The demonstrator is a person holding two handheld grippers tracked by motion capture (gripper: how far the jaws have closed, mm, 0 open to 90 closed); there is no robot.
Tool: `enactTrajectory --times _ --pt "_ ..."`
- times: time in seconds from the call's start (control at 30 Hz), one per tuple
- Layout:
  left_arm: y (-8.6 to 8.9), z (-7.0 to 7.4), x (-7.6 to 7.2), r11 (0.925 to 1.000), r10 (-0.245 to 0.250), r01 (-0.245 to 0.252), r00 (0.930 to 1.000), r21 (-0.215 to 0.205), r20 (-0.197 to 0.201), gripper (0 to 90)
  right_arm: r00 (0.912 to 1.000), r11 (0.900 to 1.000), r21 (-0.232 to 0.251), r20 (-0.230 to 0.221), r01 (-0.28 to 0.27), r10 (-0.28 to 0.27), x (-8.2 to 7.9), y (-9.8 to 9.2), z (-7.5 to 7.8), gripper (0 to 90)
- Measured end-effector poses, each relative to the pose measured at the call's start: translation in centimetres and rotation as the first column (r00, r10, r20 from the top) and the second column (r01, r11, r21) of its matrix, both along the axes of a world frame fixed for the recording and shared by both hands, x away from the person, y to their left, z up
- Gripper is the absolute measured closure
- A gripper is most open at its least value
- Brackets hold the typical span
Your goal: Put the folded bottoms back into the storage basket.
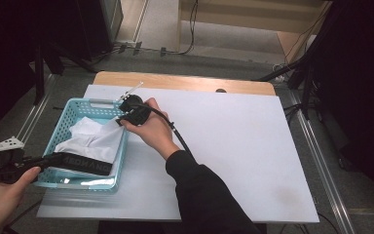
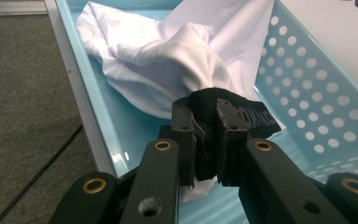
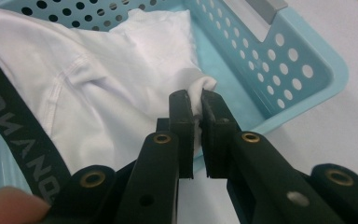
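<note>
The white garment (image 1: 95, 139) lies bunched in the light blue perforated basket (image 1: 78, 109), which sits at the left edge of the white table sheet (image 1: 233, 146); its black elastic waistband (image 1: 85, 164), printed with grey letters, stretches across the near end of the basket and its cloth rises toward the far right rim. In my left gripper view the white garment (image 2: 168, 56) heaps up against the basket's holed wall (image 2: 307, 93), and the waistband (image 2: 242, 114) is folded between my jaws, which are pressed tight on it. My left gripper (image 1: 53, 160) reaches in over the basket's near left corner from beyond the table edge. In my right gripper view a small fold of the white garment (image 3: 98, 88) is caught between my jaws, which are pinched together on that cloth just above the basket's rim (image 3: 307, 107), with the waistband (image 3: 23, 140) running down the left side. My right gripper (image 1: 124, 119) hangs over the basket's far right rim, my hand (image 1: 151, 127) wrapped round it and its black cable (image 1: 177, 134) trailing back along my dark sleeve (image 1: 204, 195). Beyond the sheet the wooden table edge (image 1: 185, 82) shows, then grey floor.
</note>
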State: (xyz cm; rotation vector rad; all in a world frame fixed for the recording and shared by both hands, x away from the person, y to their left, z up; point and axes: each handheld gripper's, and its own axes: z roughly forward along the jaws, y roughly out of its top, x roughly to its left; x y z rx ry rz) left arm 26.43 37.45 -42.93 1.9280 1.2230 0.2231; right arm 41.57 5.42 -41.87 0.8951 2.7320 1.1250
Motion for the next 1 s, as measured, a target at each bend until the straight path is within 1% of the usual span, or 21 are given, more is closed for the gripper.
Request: enactTrajectory --times 0.13,0.27,0.33,0.4,0.47,0.53,0.57,0.6,0.63,0.67,0.7,0.73,0.77,0.8,0.9,0.93,0.97,1.0 --pt "-0.3 0.0 -0.4 0.9994 -0.012 0.012 0.9999 0.034 -0.003 81.1 0.9999 1.000 -0.010 -0.007 0.010 -0.010 0.3 0.3 -0.4 82.3" --pt "-0.7 0.0 -0.5 0.9976 -0.025 0.026 0.9996 0.064 -0.010 80.8 0.9999 0.999 -0.036 -0.003 0.014 -0.014 0.4 0.7 -0.7 82.2" --pt "-0.9 -0.1 -0.5 0.9970 -0.034 0.035 0.9993 0.069 -0.013 80.5 0.9999 0.999 -0.048 0.006 0.013 -0.012 0.4 0.9 -0.9 82.3" --pt "-1.0 -0.1 -0.5 0.9963 -0.036 0.036 0.9993 0.078 -0.011 80.1 0.9997 0.998 -0.057 0.011 0.023 -0.023 0.5 1.1 -0.9 82.2" --pt "-1.0 -0.1 -0.6 0.9964 -0.041 0.042 0.9991 0.074 -0.011 79.1 0.9992 0.998 -0.058 0.008 0.039 -0.038 0.6 1.1 -0.9 82.3" --pt "-0.9 -0.1 -0.7 0.9963 -0.048 0.048 0.9988 0.071 -0.003 76.3 0.9986 0.997 -0.058 0.016 0.051 -0.050 0.6 1.1 -0.8 82.1" --pt "-0.8 -0.1 -0.7 0.9965 -0.053 0.052 0.9986 0.065 0.002 72.8 0.9982 0.997 -0.058 0.021 0.057 -0.056 0.5 1.0 -0.8 81.8" --pt "-0.7 0.0 -0.9 0.9969 -0.057 0.056 0.9983 0.055 0.014 66.3 0.9979 0.997 -0.057 0.029 0.059 -0.057 0.5 1.0 -0.8 80.9" --pt "-0.6 0.1 -0.9 0.9976 -0.060 0.059 0.9979 0.036 0.025 58.7 0.9974 0.997 -0.047 0.041 0.061 -0.059 0.5 0.9 -0.7 77.8" --pt "-0.4 0.3 -1.0 0.9977 -0.068 0.067 0.9973 0.011 0.029 52.6 0.9966 0.997 -0.034 0.048 0.070 -0.068 0.5 0.7 -0.6 68.7" --pt "-0.3 0.6 -1.0 0.9979 -0.065 0.065 0.9971 -0.003 0.040 47.1 0.9961 0.997 -0.010 0.042 0.079 -0.078 0.5 0.5 -0.4 59.1" --pt "-0.3 1.0 -0.9 0.9977 -0.064 0.065 0.9966 -0.018 0.051 42.6 0.9972 0.997 0.020 0.024 0.070 -0.071 0.5 0.1 -0.2 50.0" --pt "-0.3 1.3 -0.9 0.9974 -0.065 0.067 0.9964 -0.026 0.055 40.7 0.9988 0.997 0.062 -0.003 0.050 -0.050 0.6 -0.4 0.1 40.3" --pt "-0.4 1.7 -0.7 0.9972 -0.065 0.067 0.9961 -0.033 0.060 39.5 0.9991 0.996 0.081 -0.002 0.041 -0.041 0.5 -0.7 0.3 35.0" --pt "-1.0 2.5 0.2 0.9977 -0.056 0.058 0.9955 -0.035 0.077 37.7 0.9972 0.992 0.113 0.034 0.063 -0.067 -0.2 -2.4 1.0 20.0" --pt "-1.3 2.7 0.6 0.9978 -0.049 0.052 0.9960 -0.041 0.075 36.5 0.9966 0.989 0.127 0.034 0.071 -0.075 -0.5 -3.0 1.1 15.3" --pt "-1.5 2.7 1.0 0.9978 -0.047 0.050 0.9963 -0.044 0.073 36.1 0.9947 0.988 0.131 0.050 0.083 -0.090 -0.8 -3.7 1.2 11.9" --pt "-1.8 2.8 1.5 0.9979 -0.047 0.050 0.9964 -0.041 0.071 36.1 0.9924 0.987 0.132 0.065 0.095 -0.105 -1.2 -4.3 1.3 11.9"
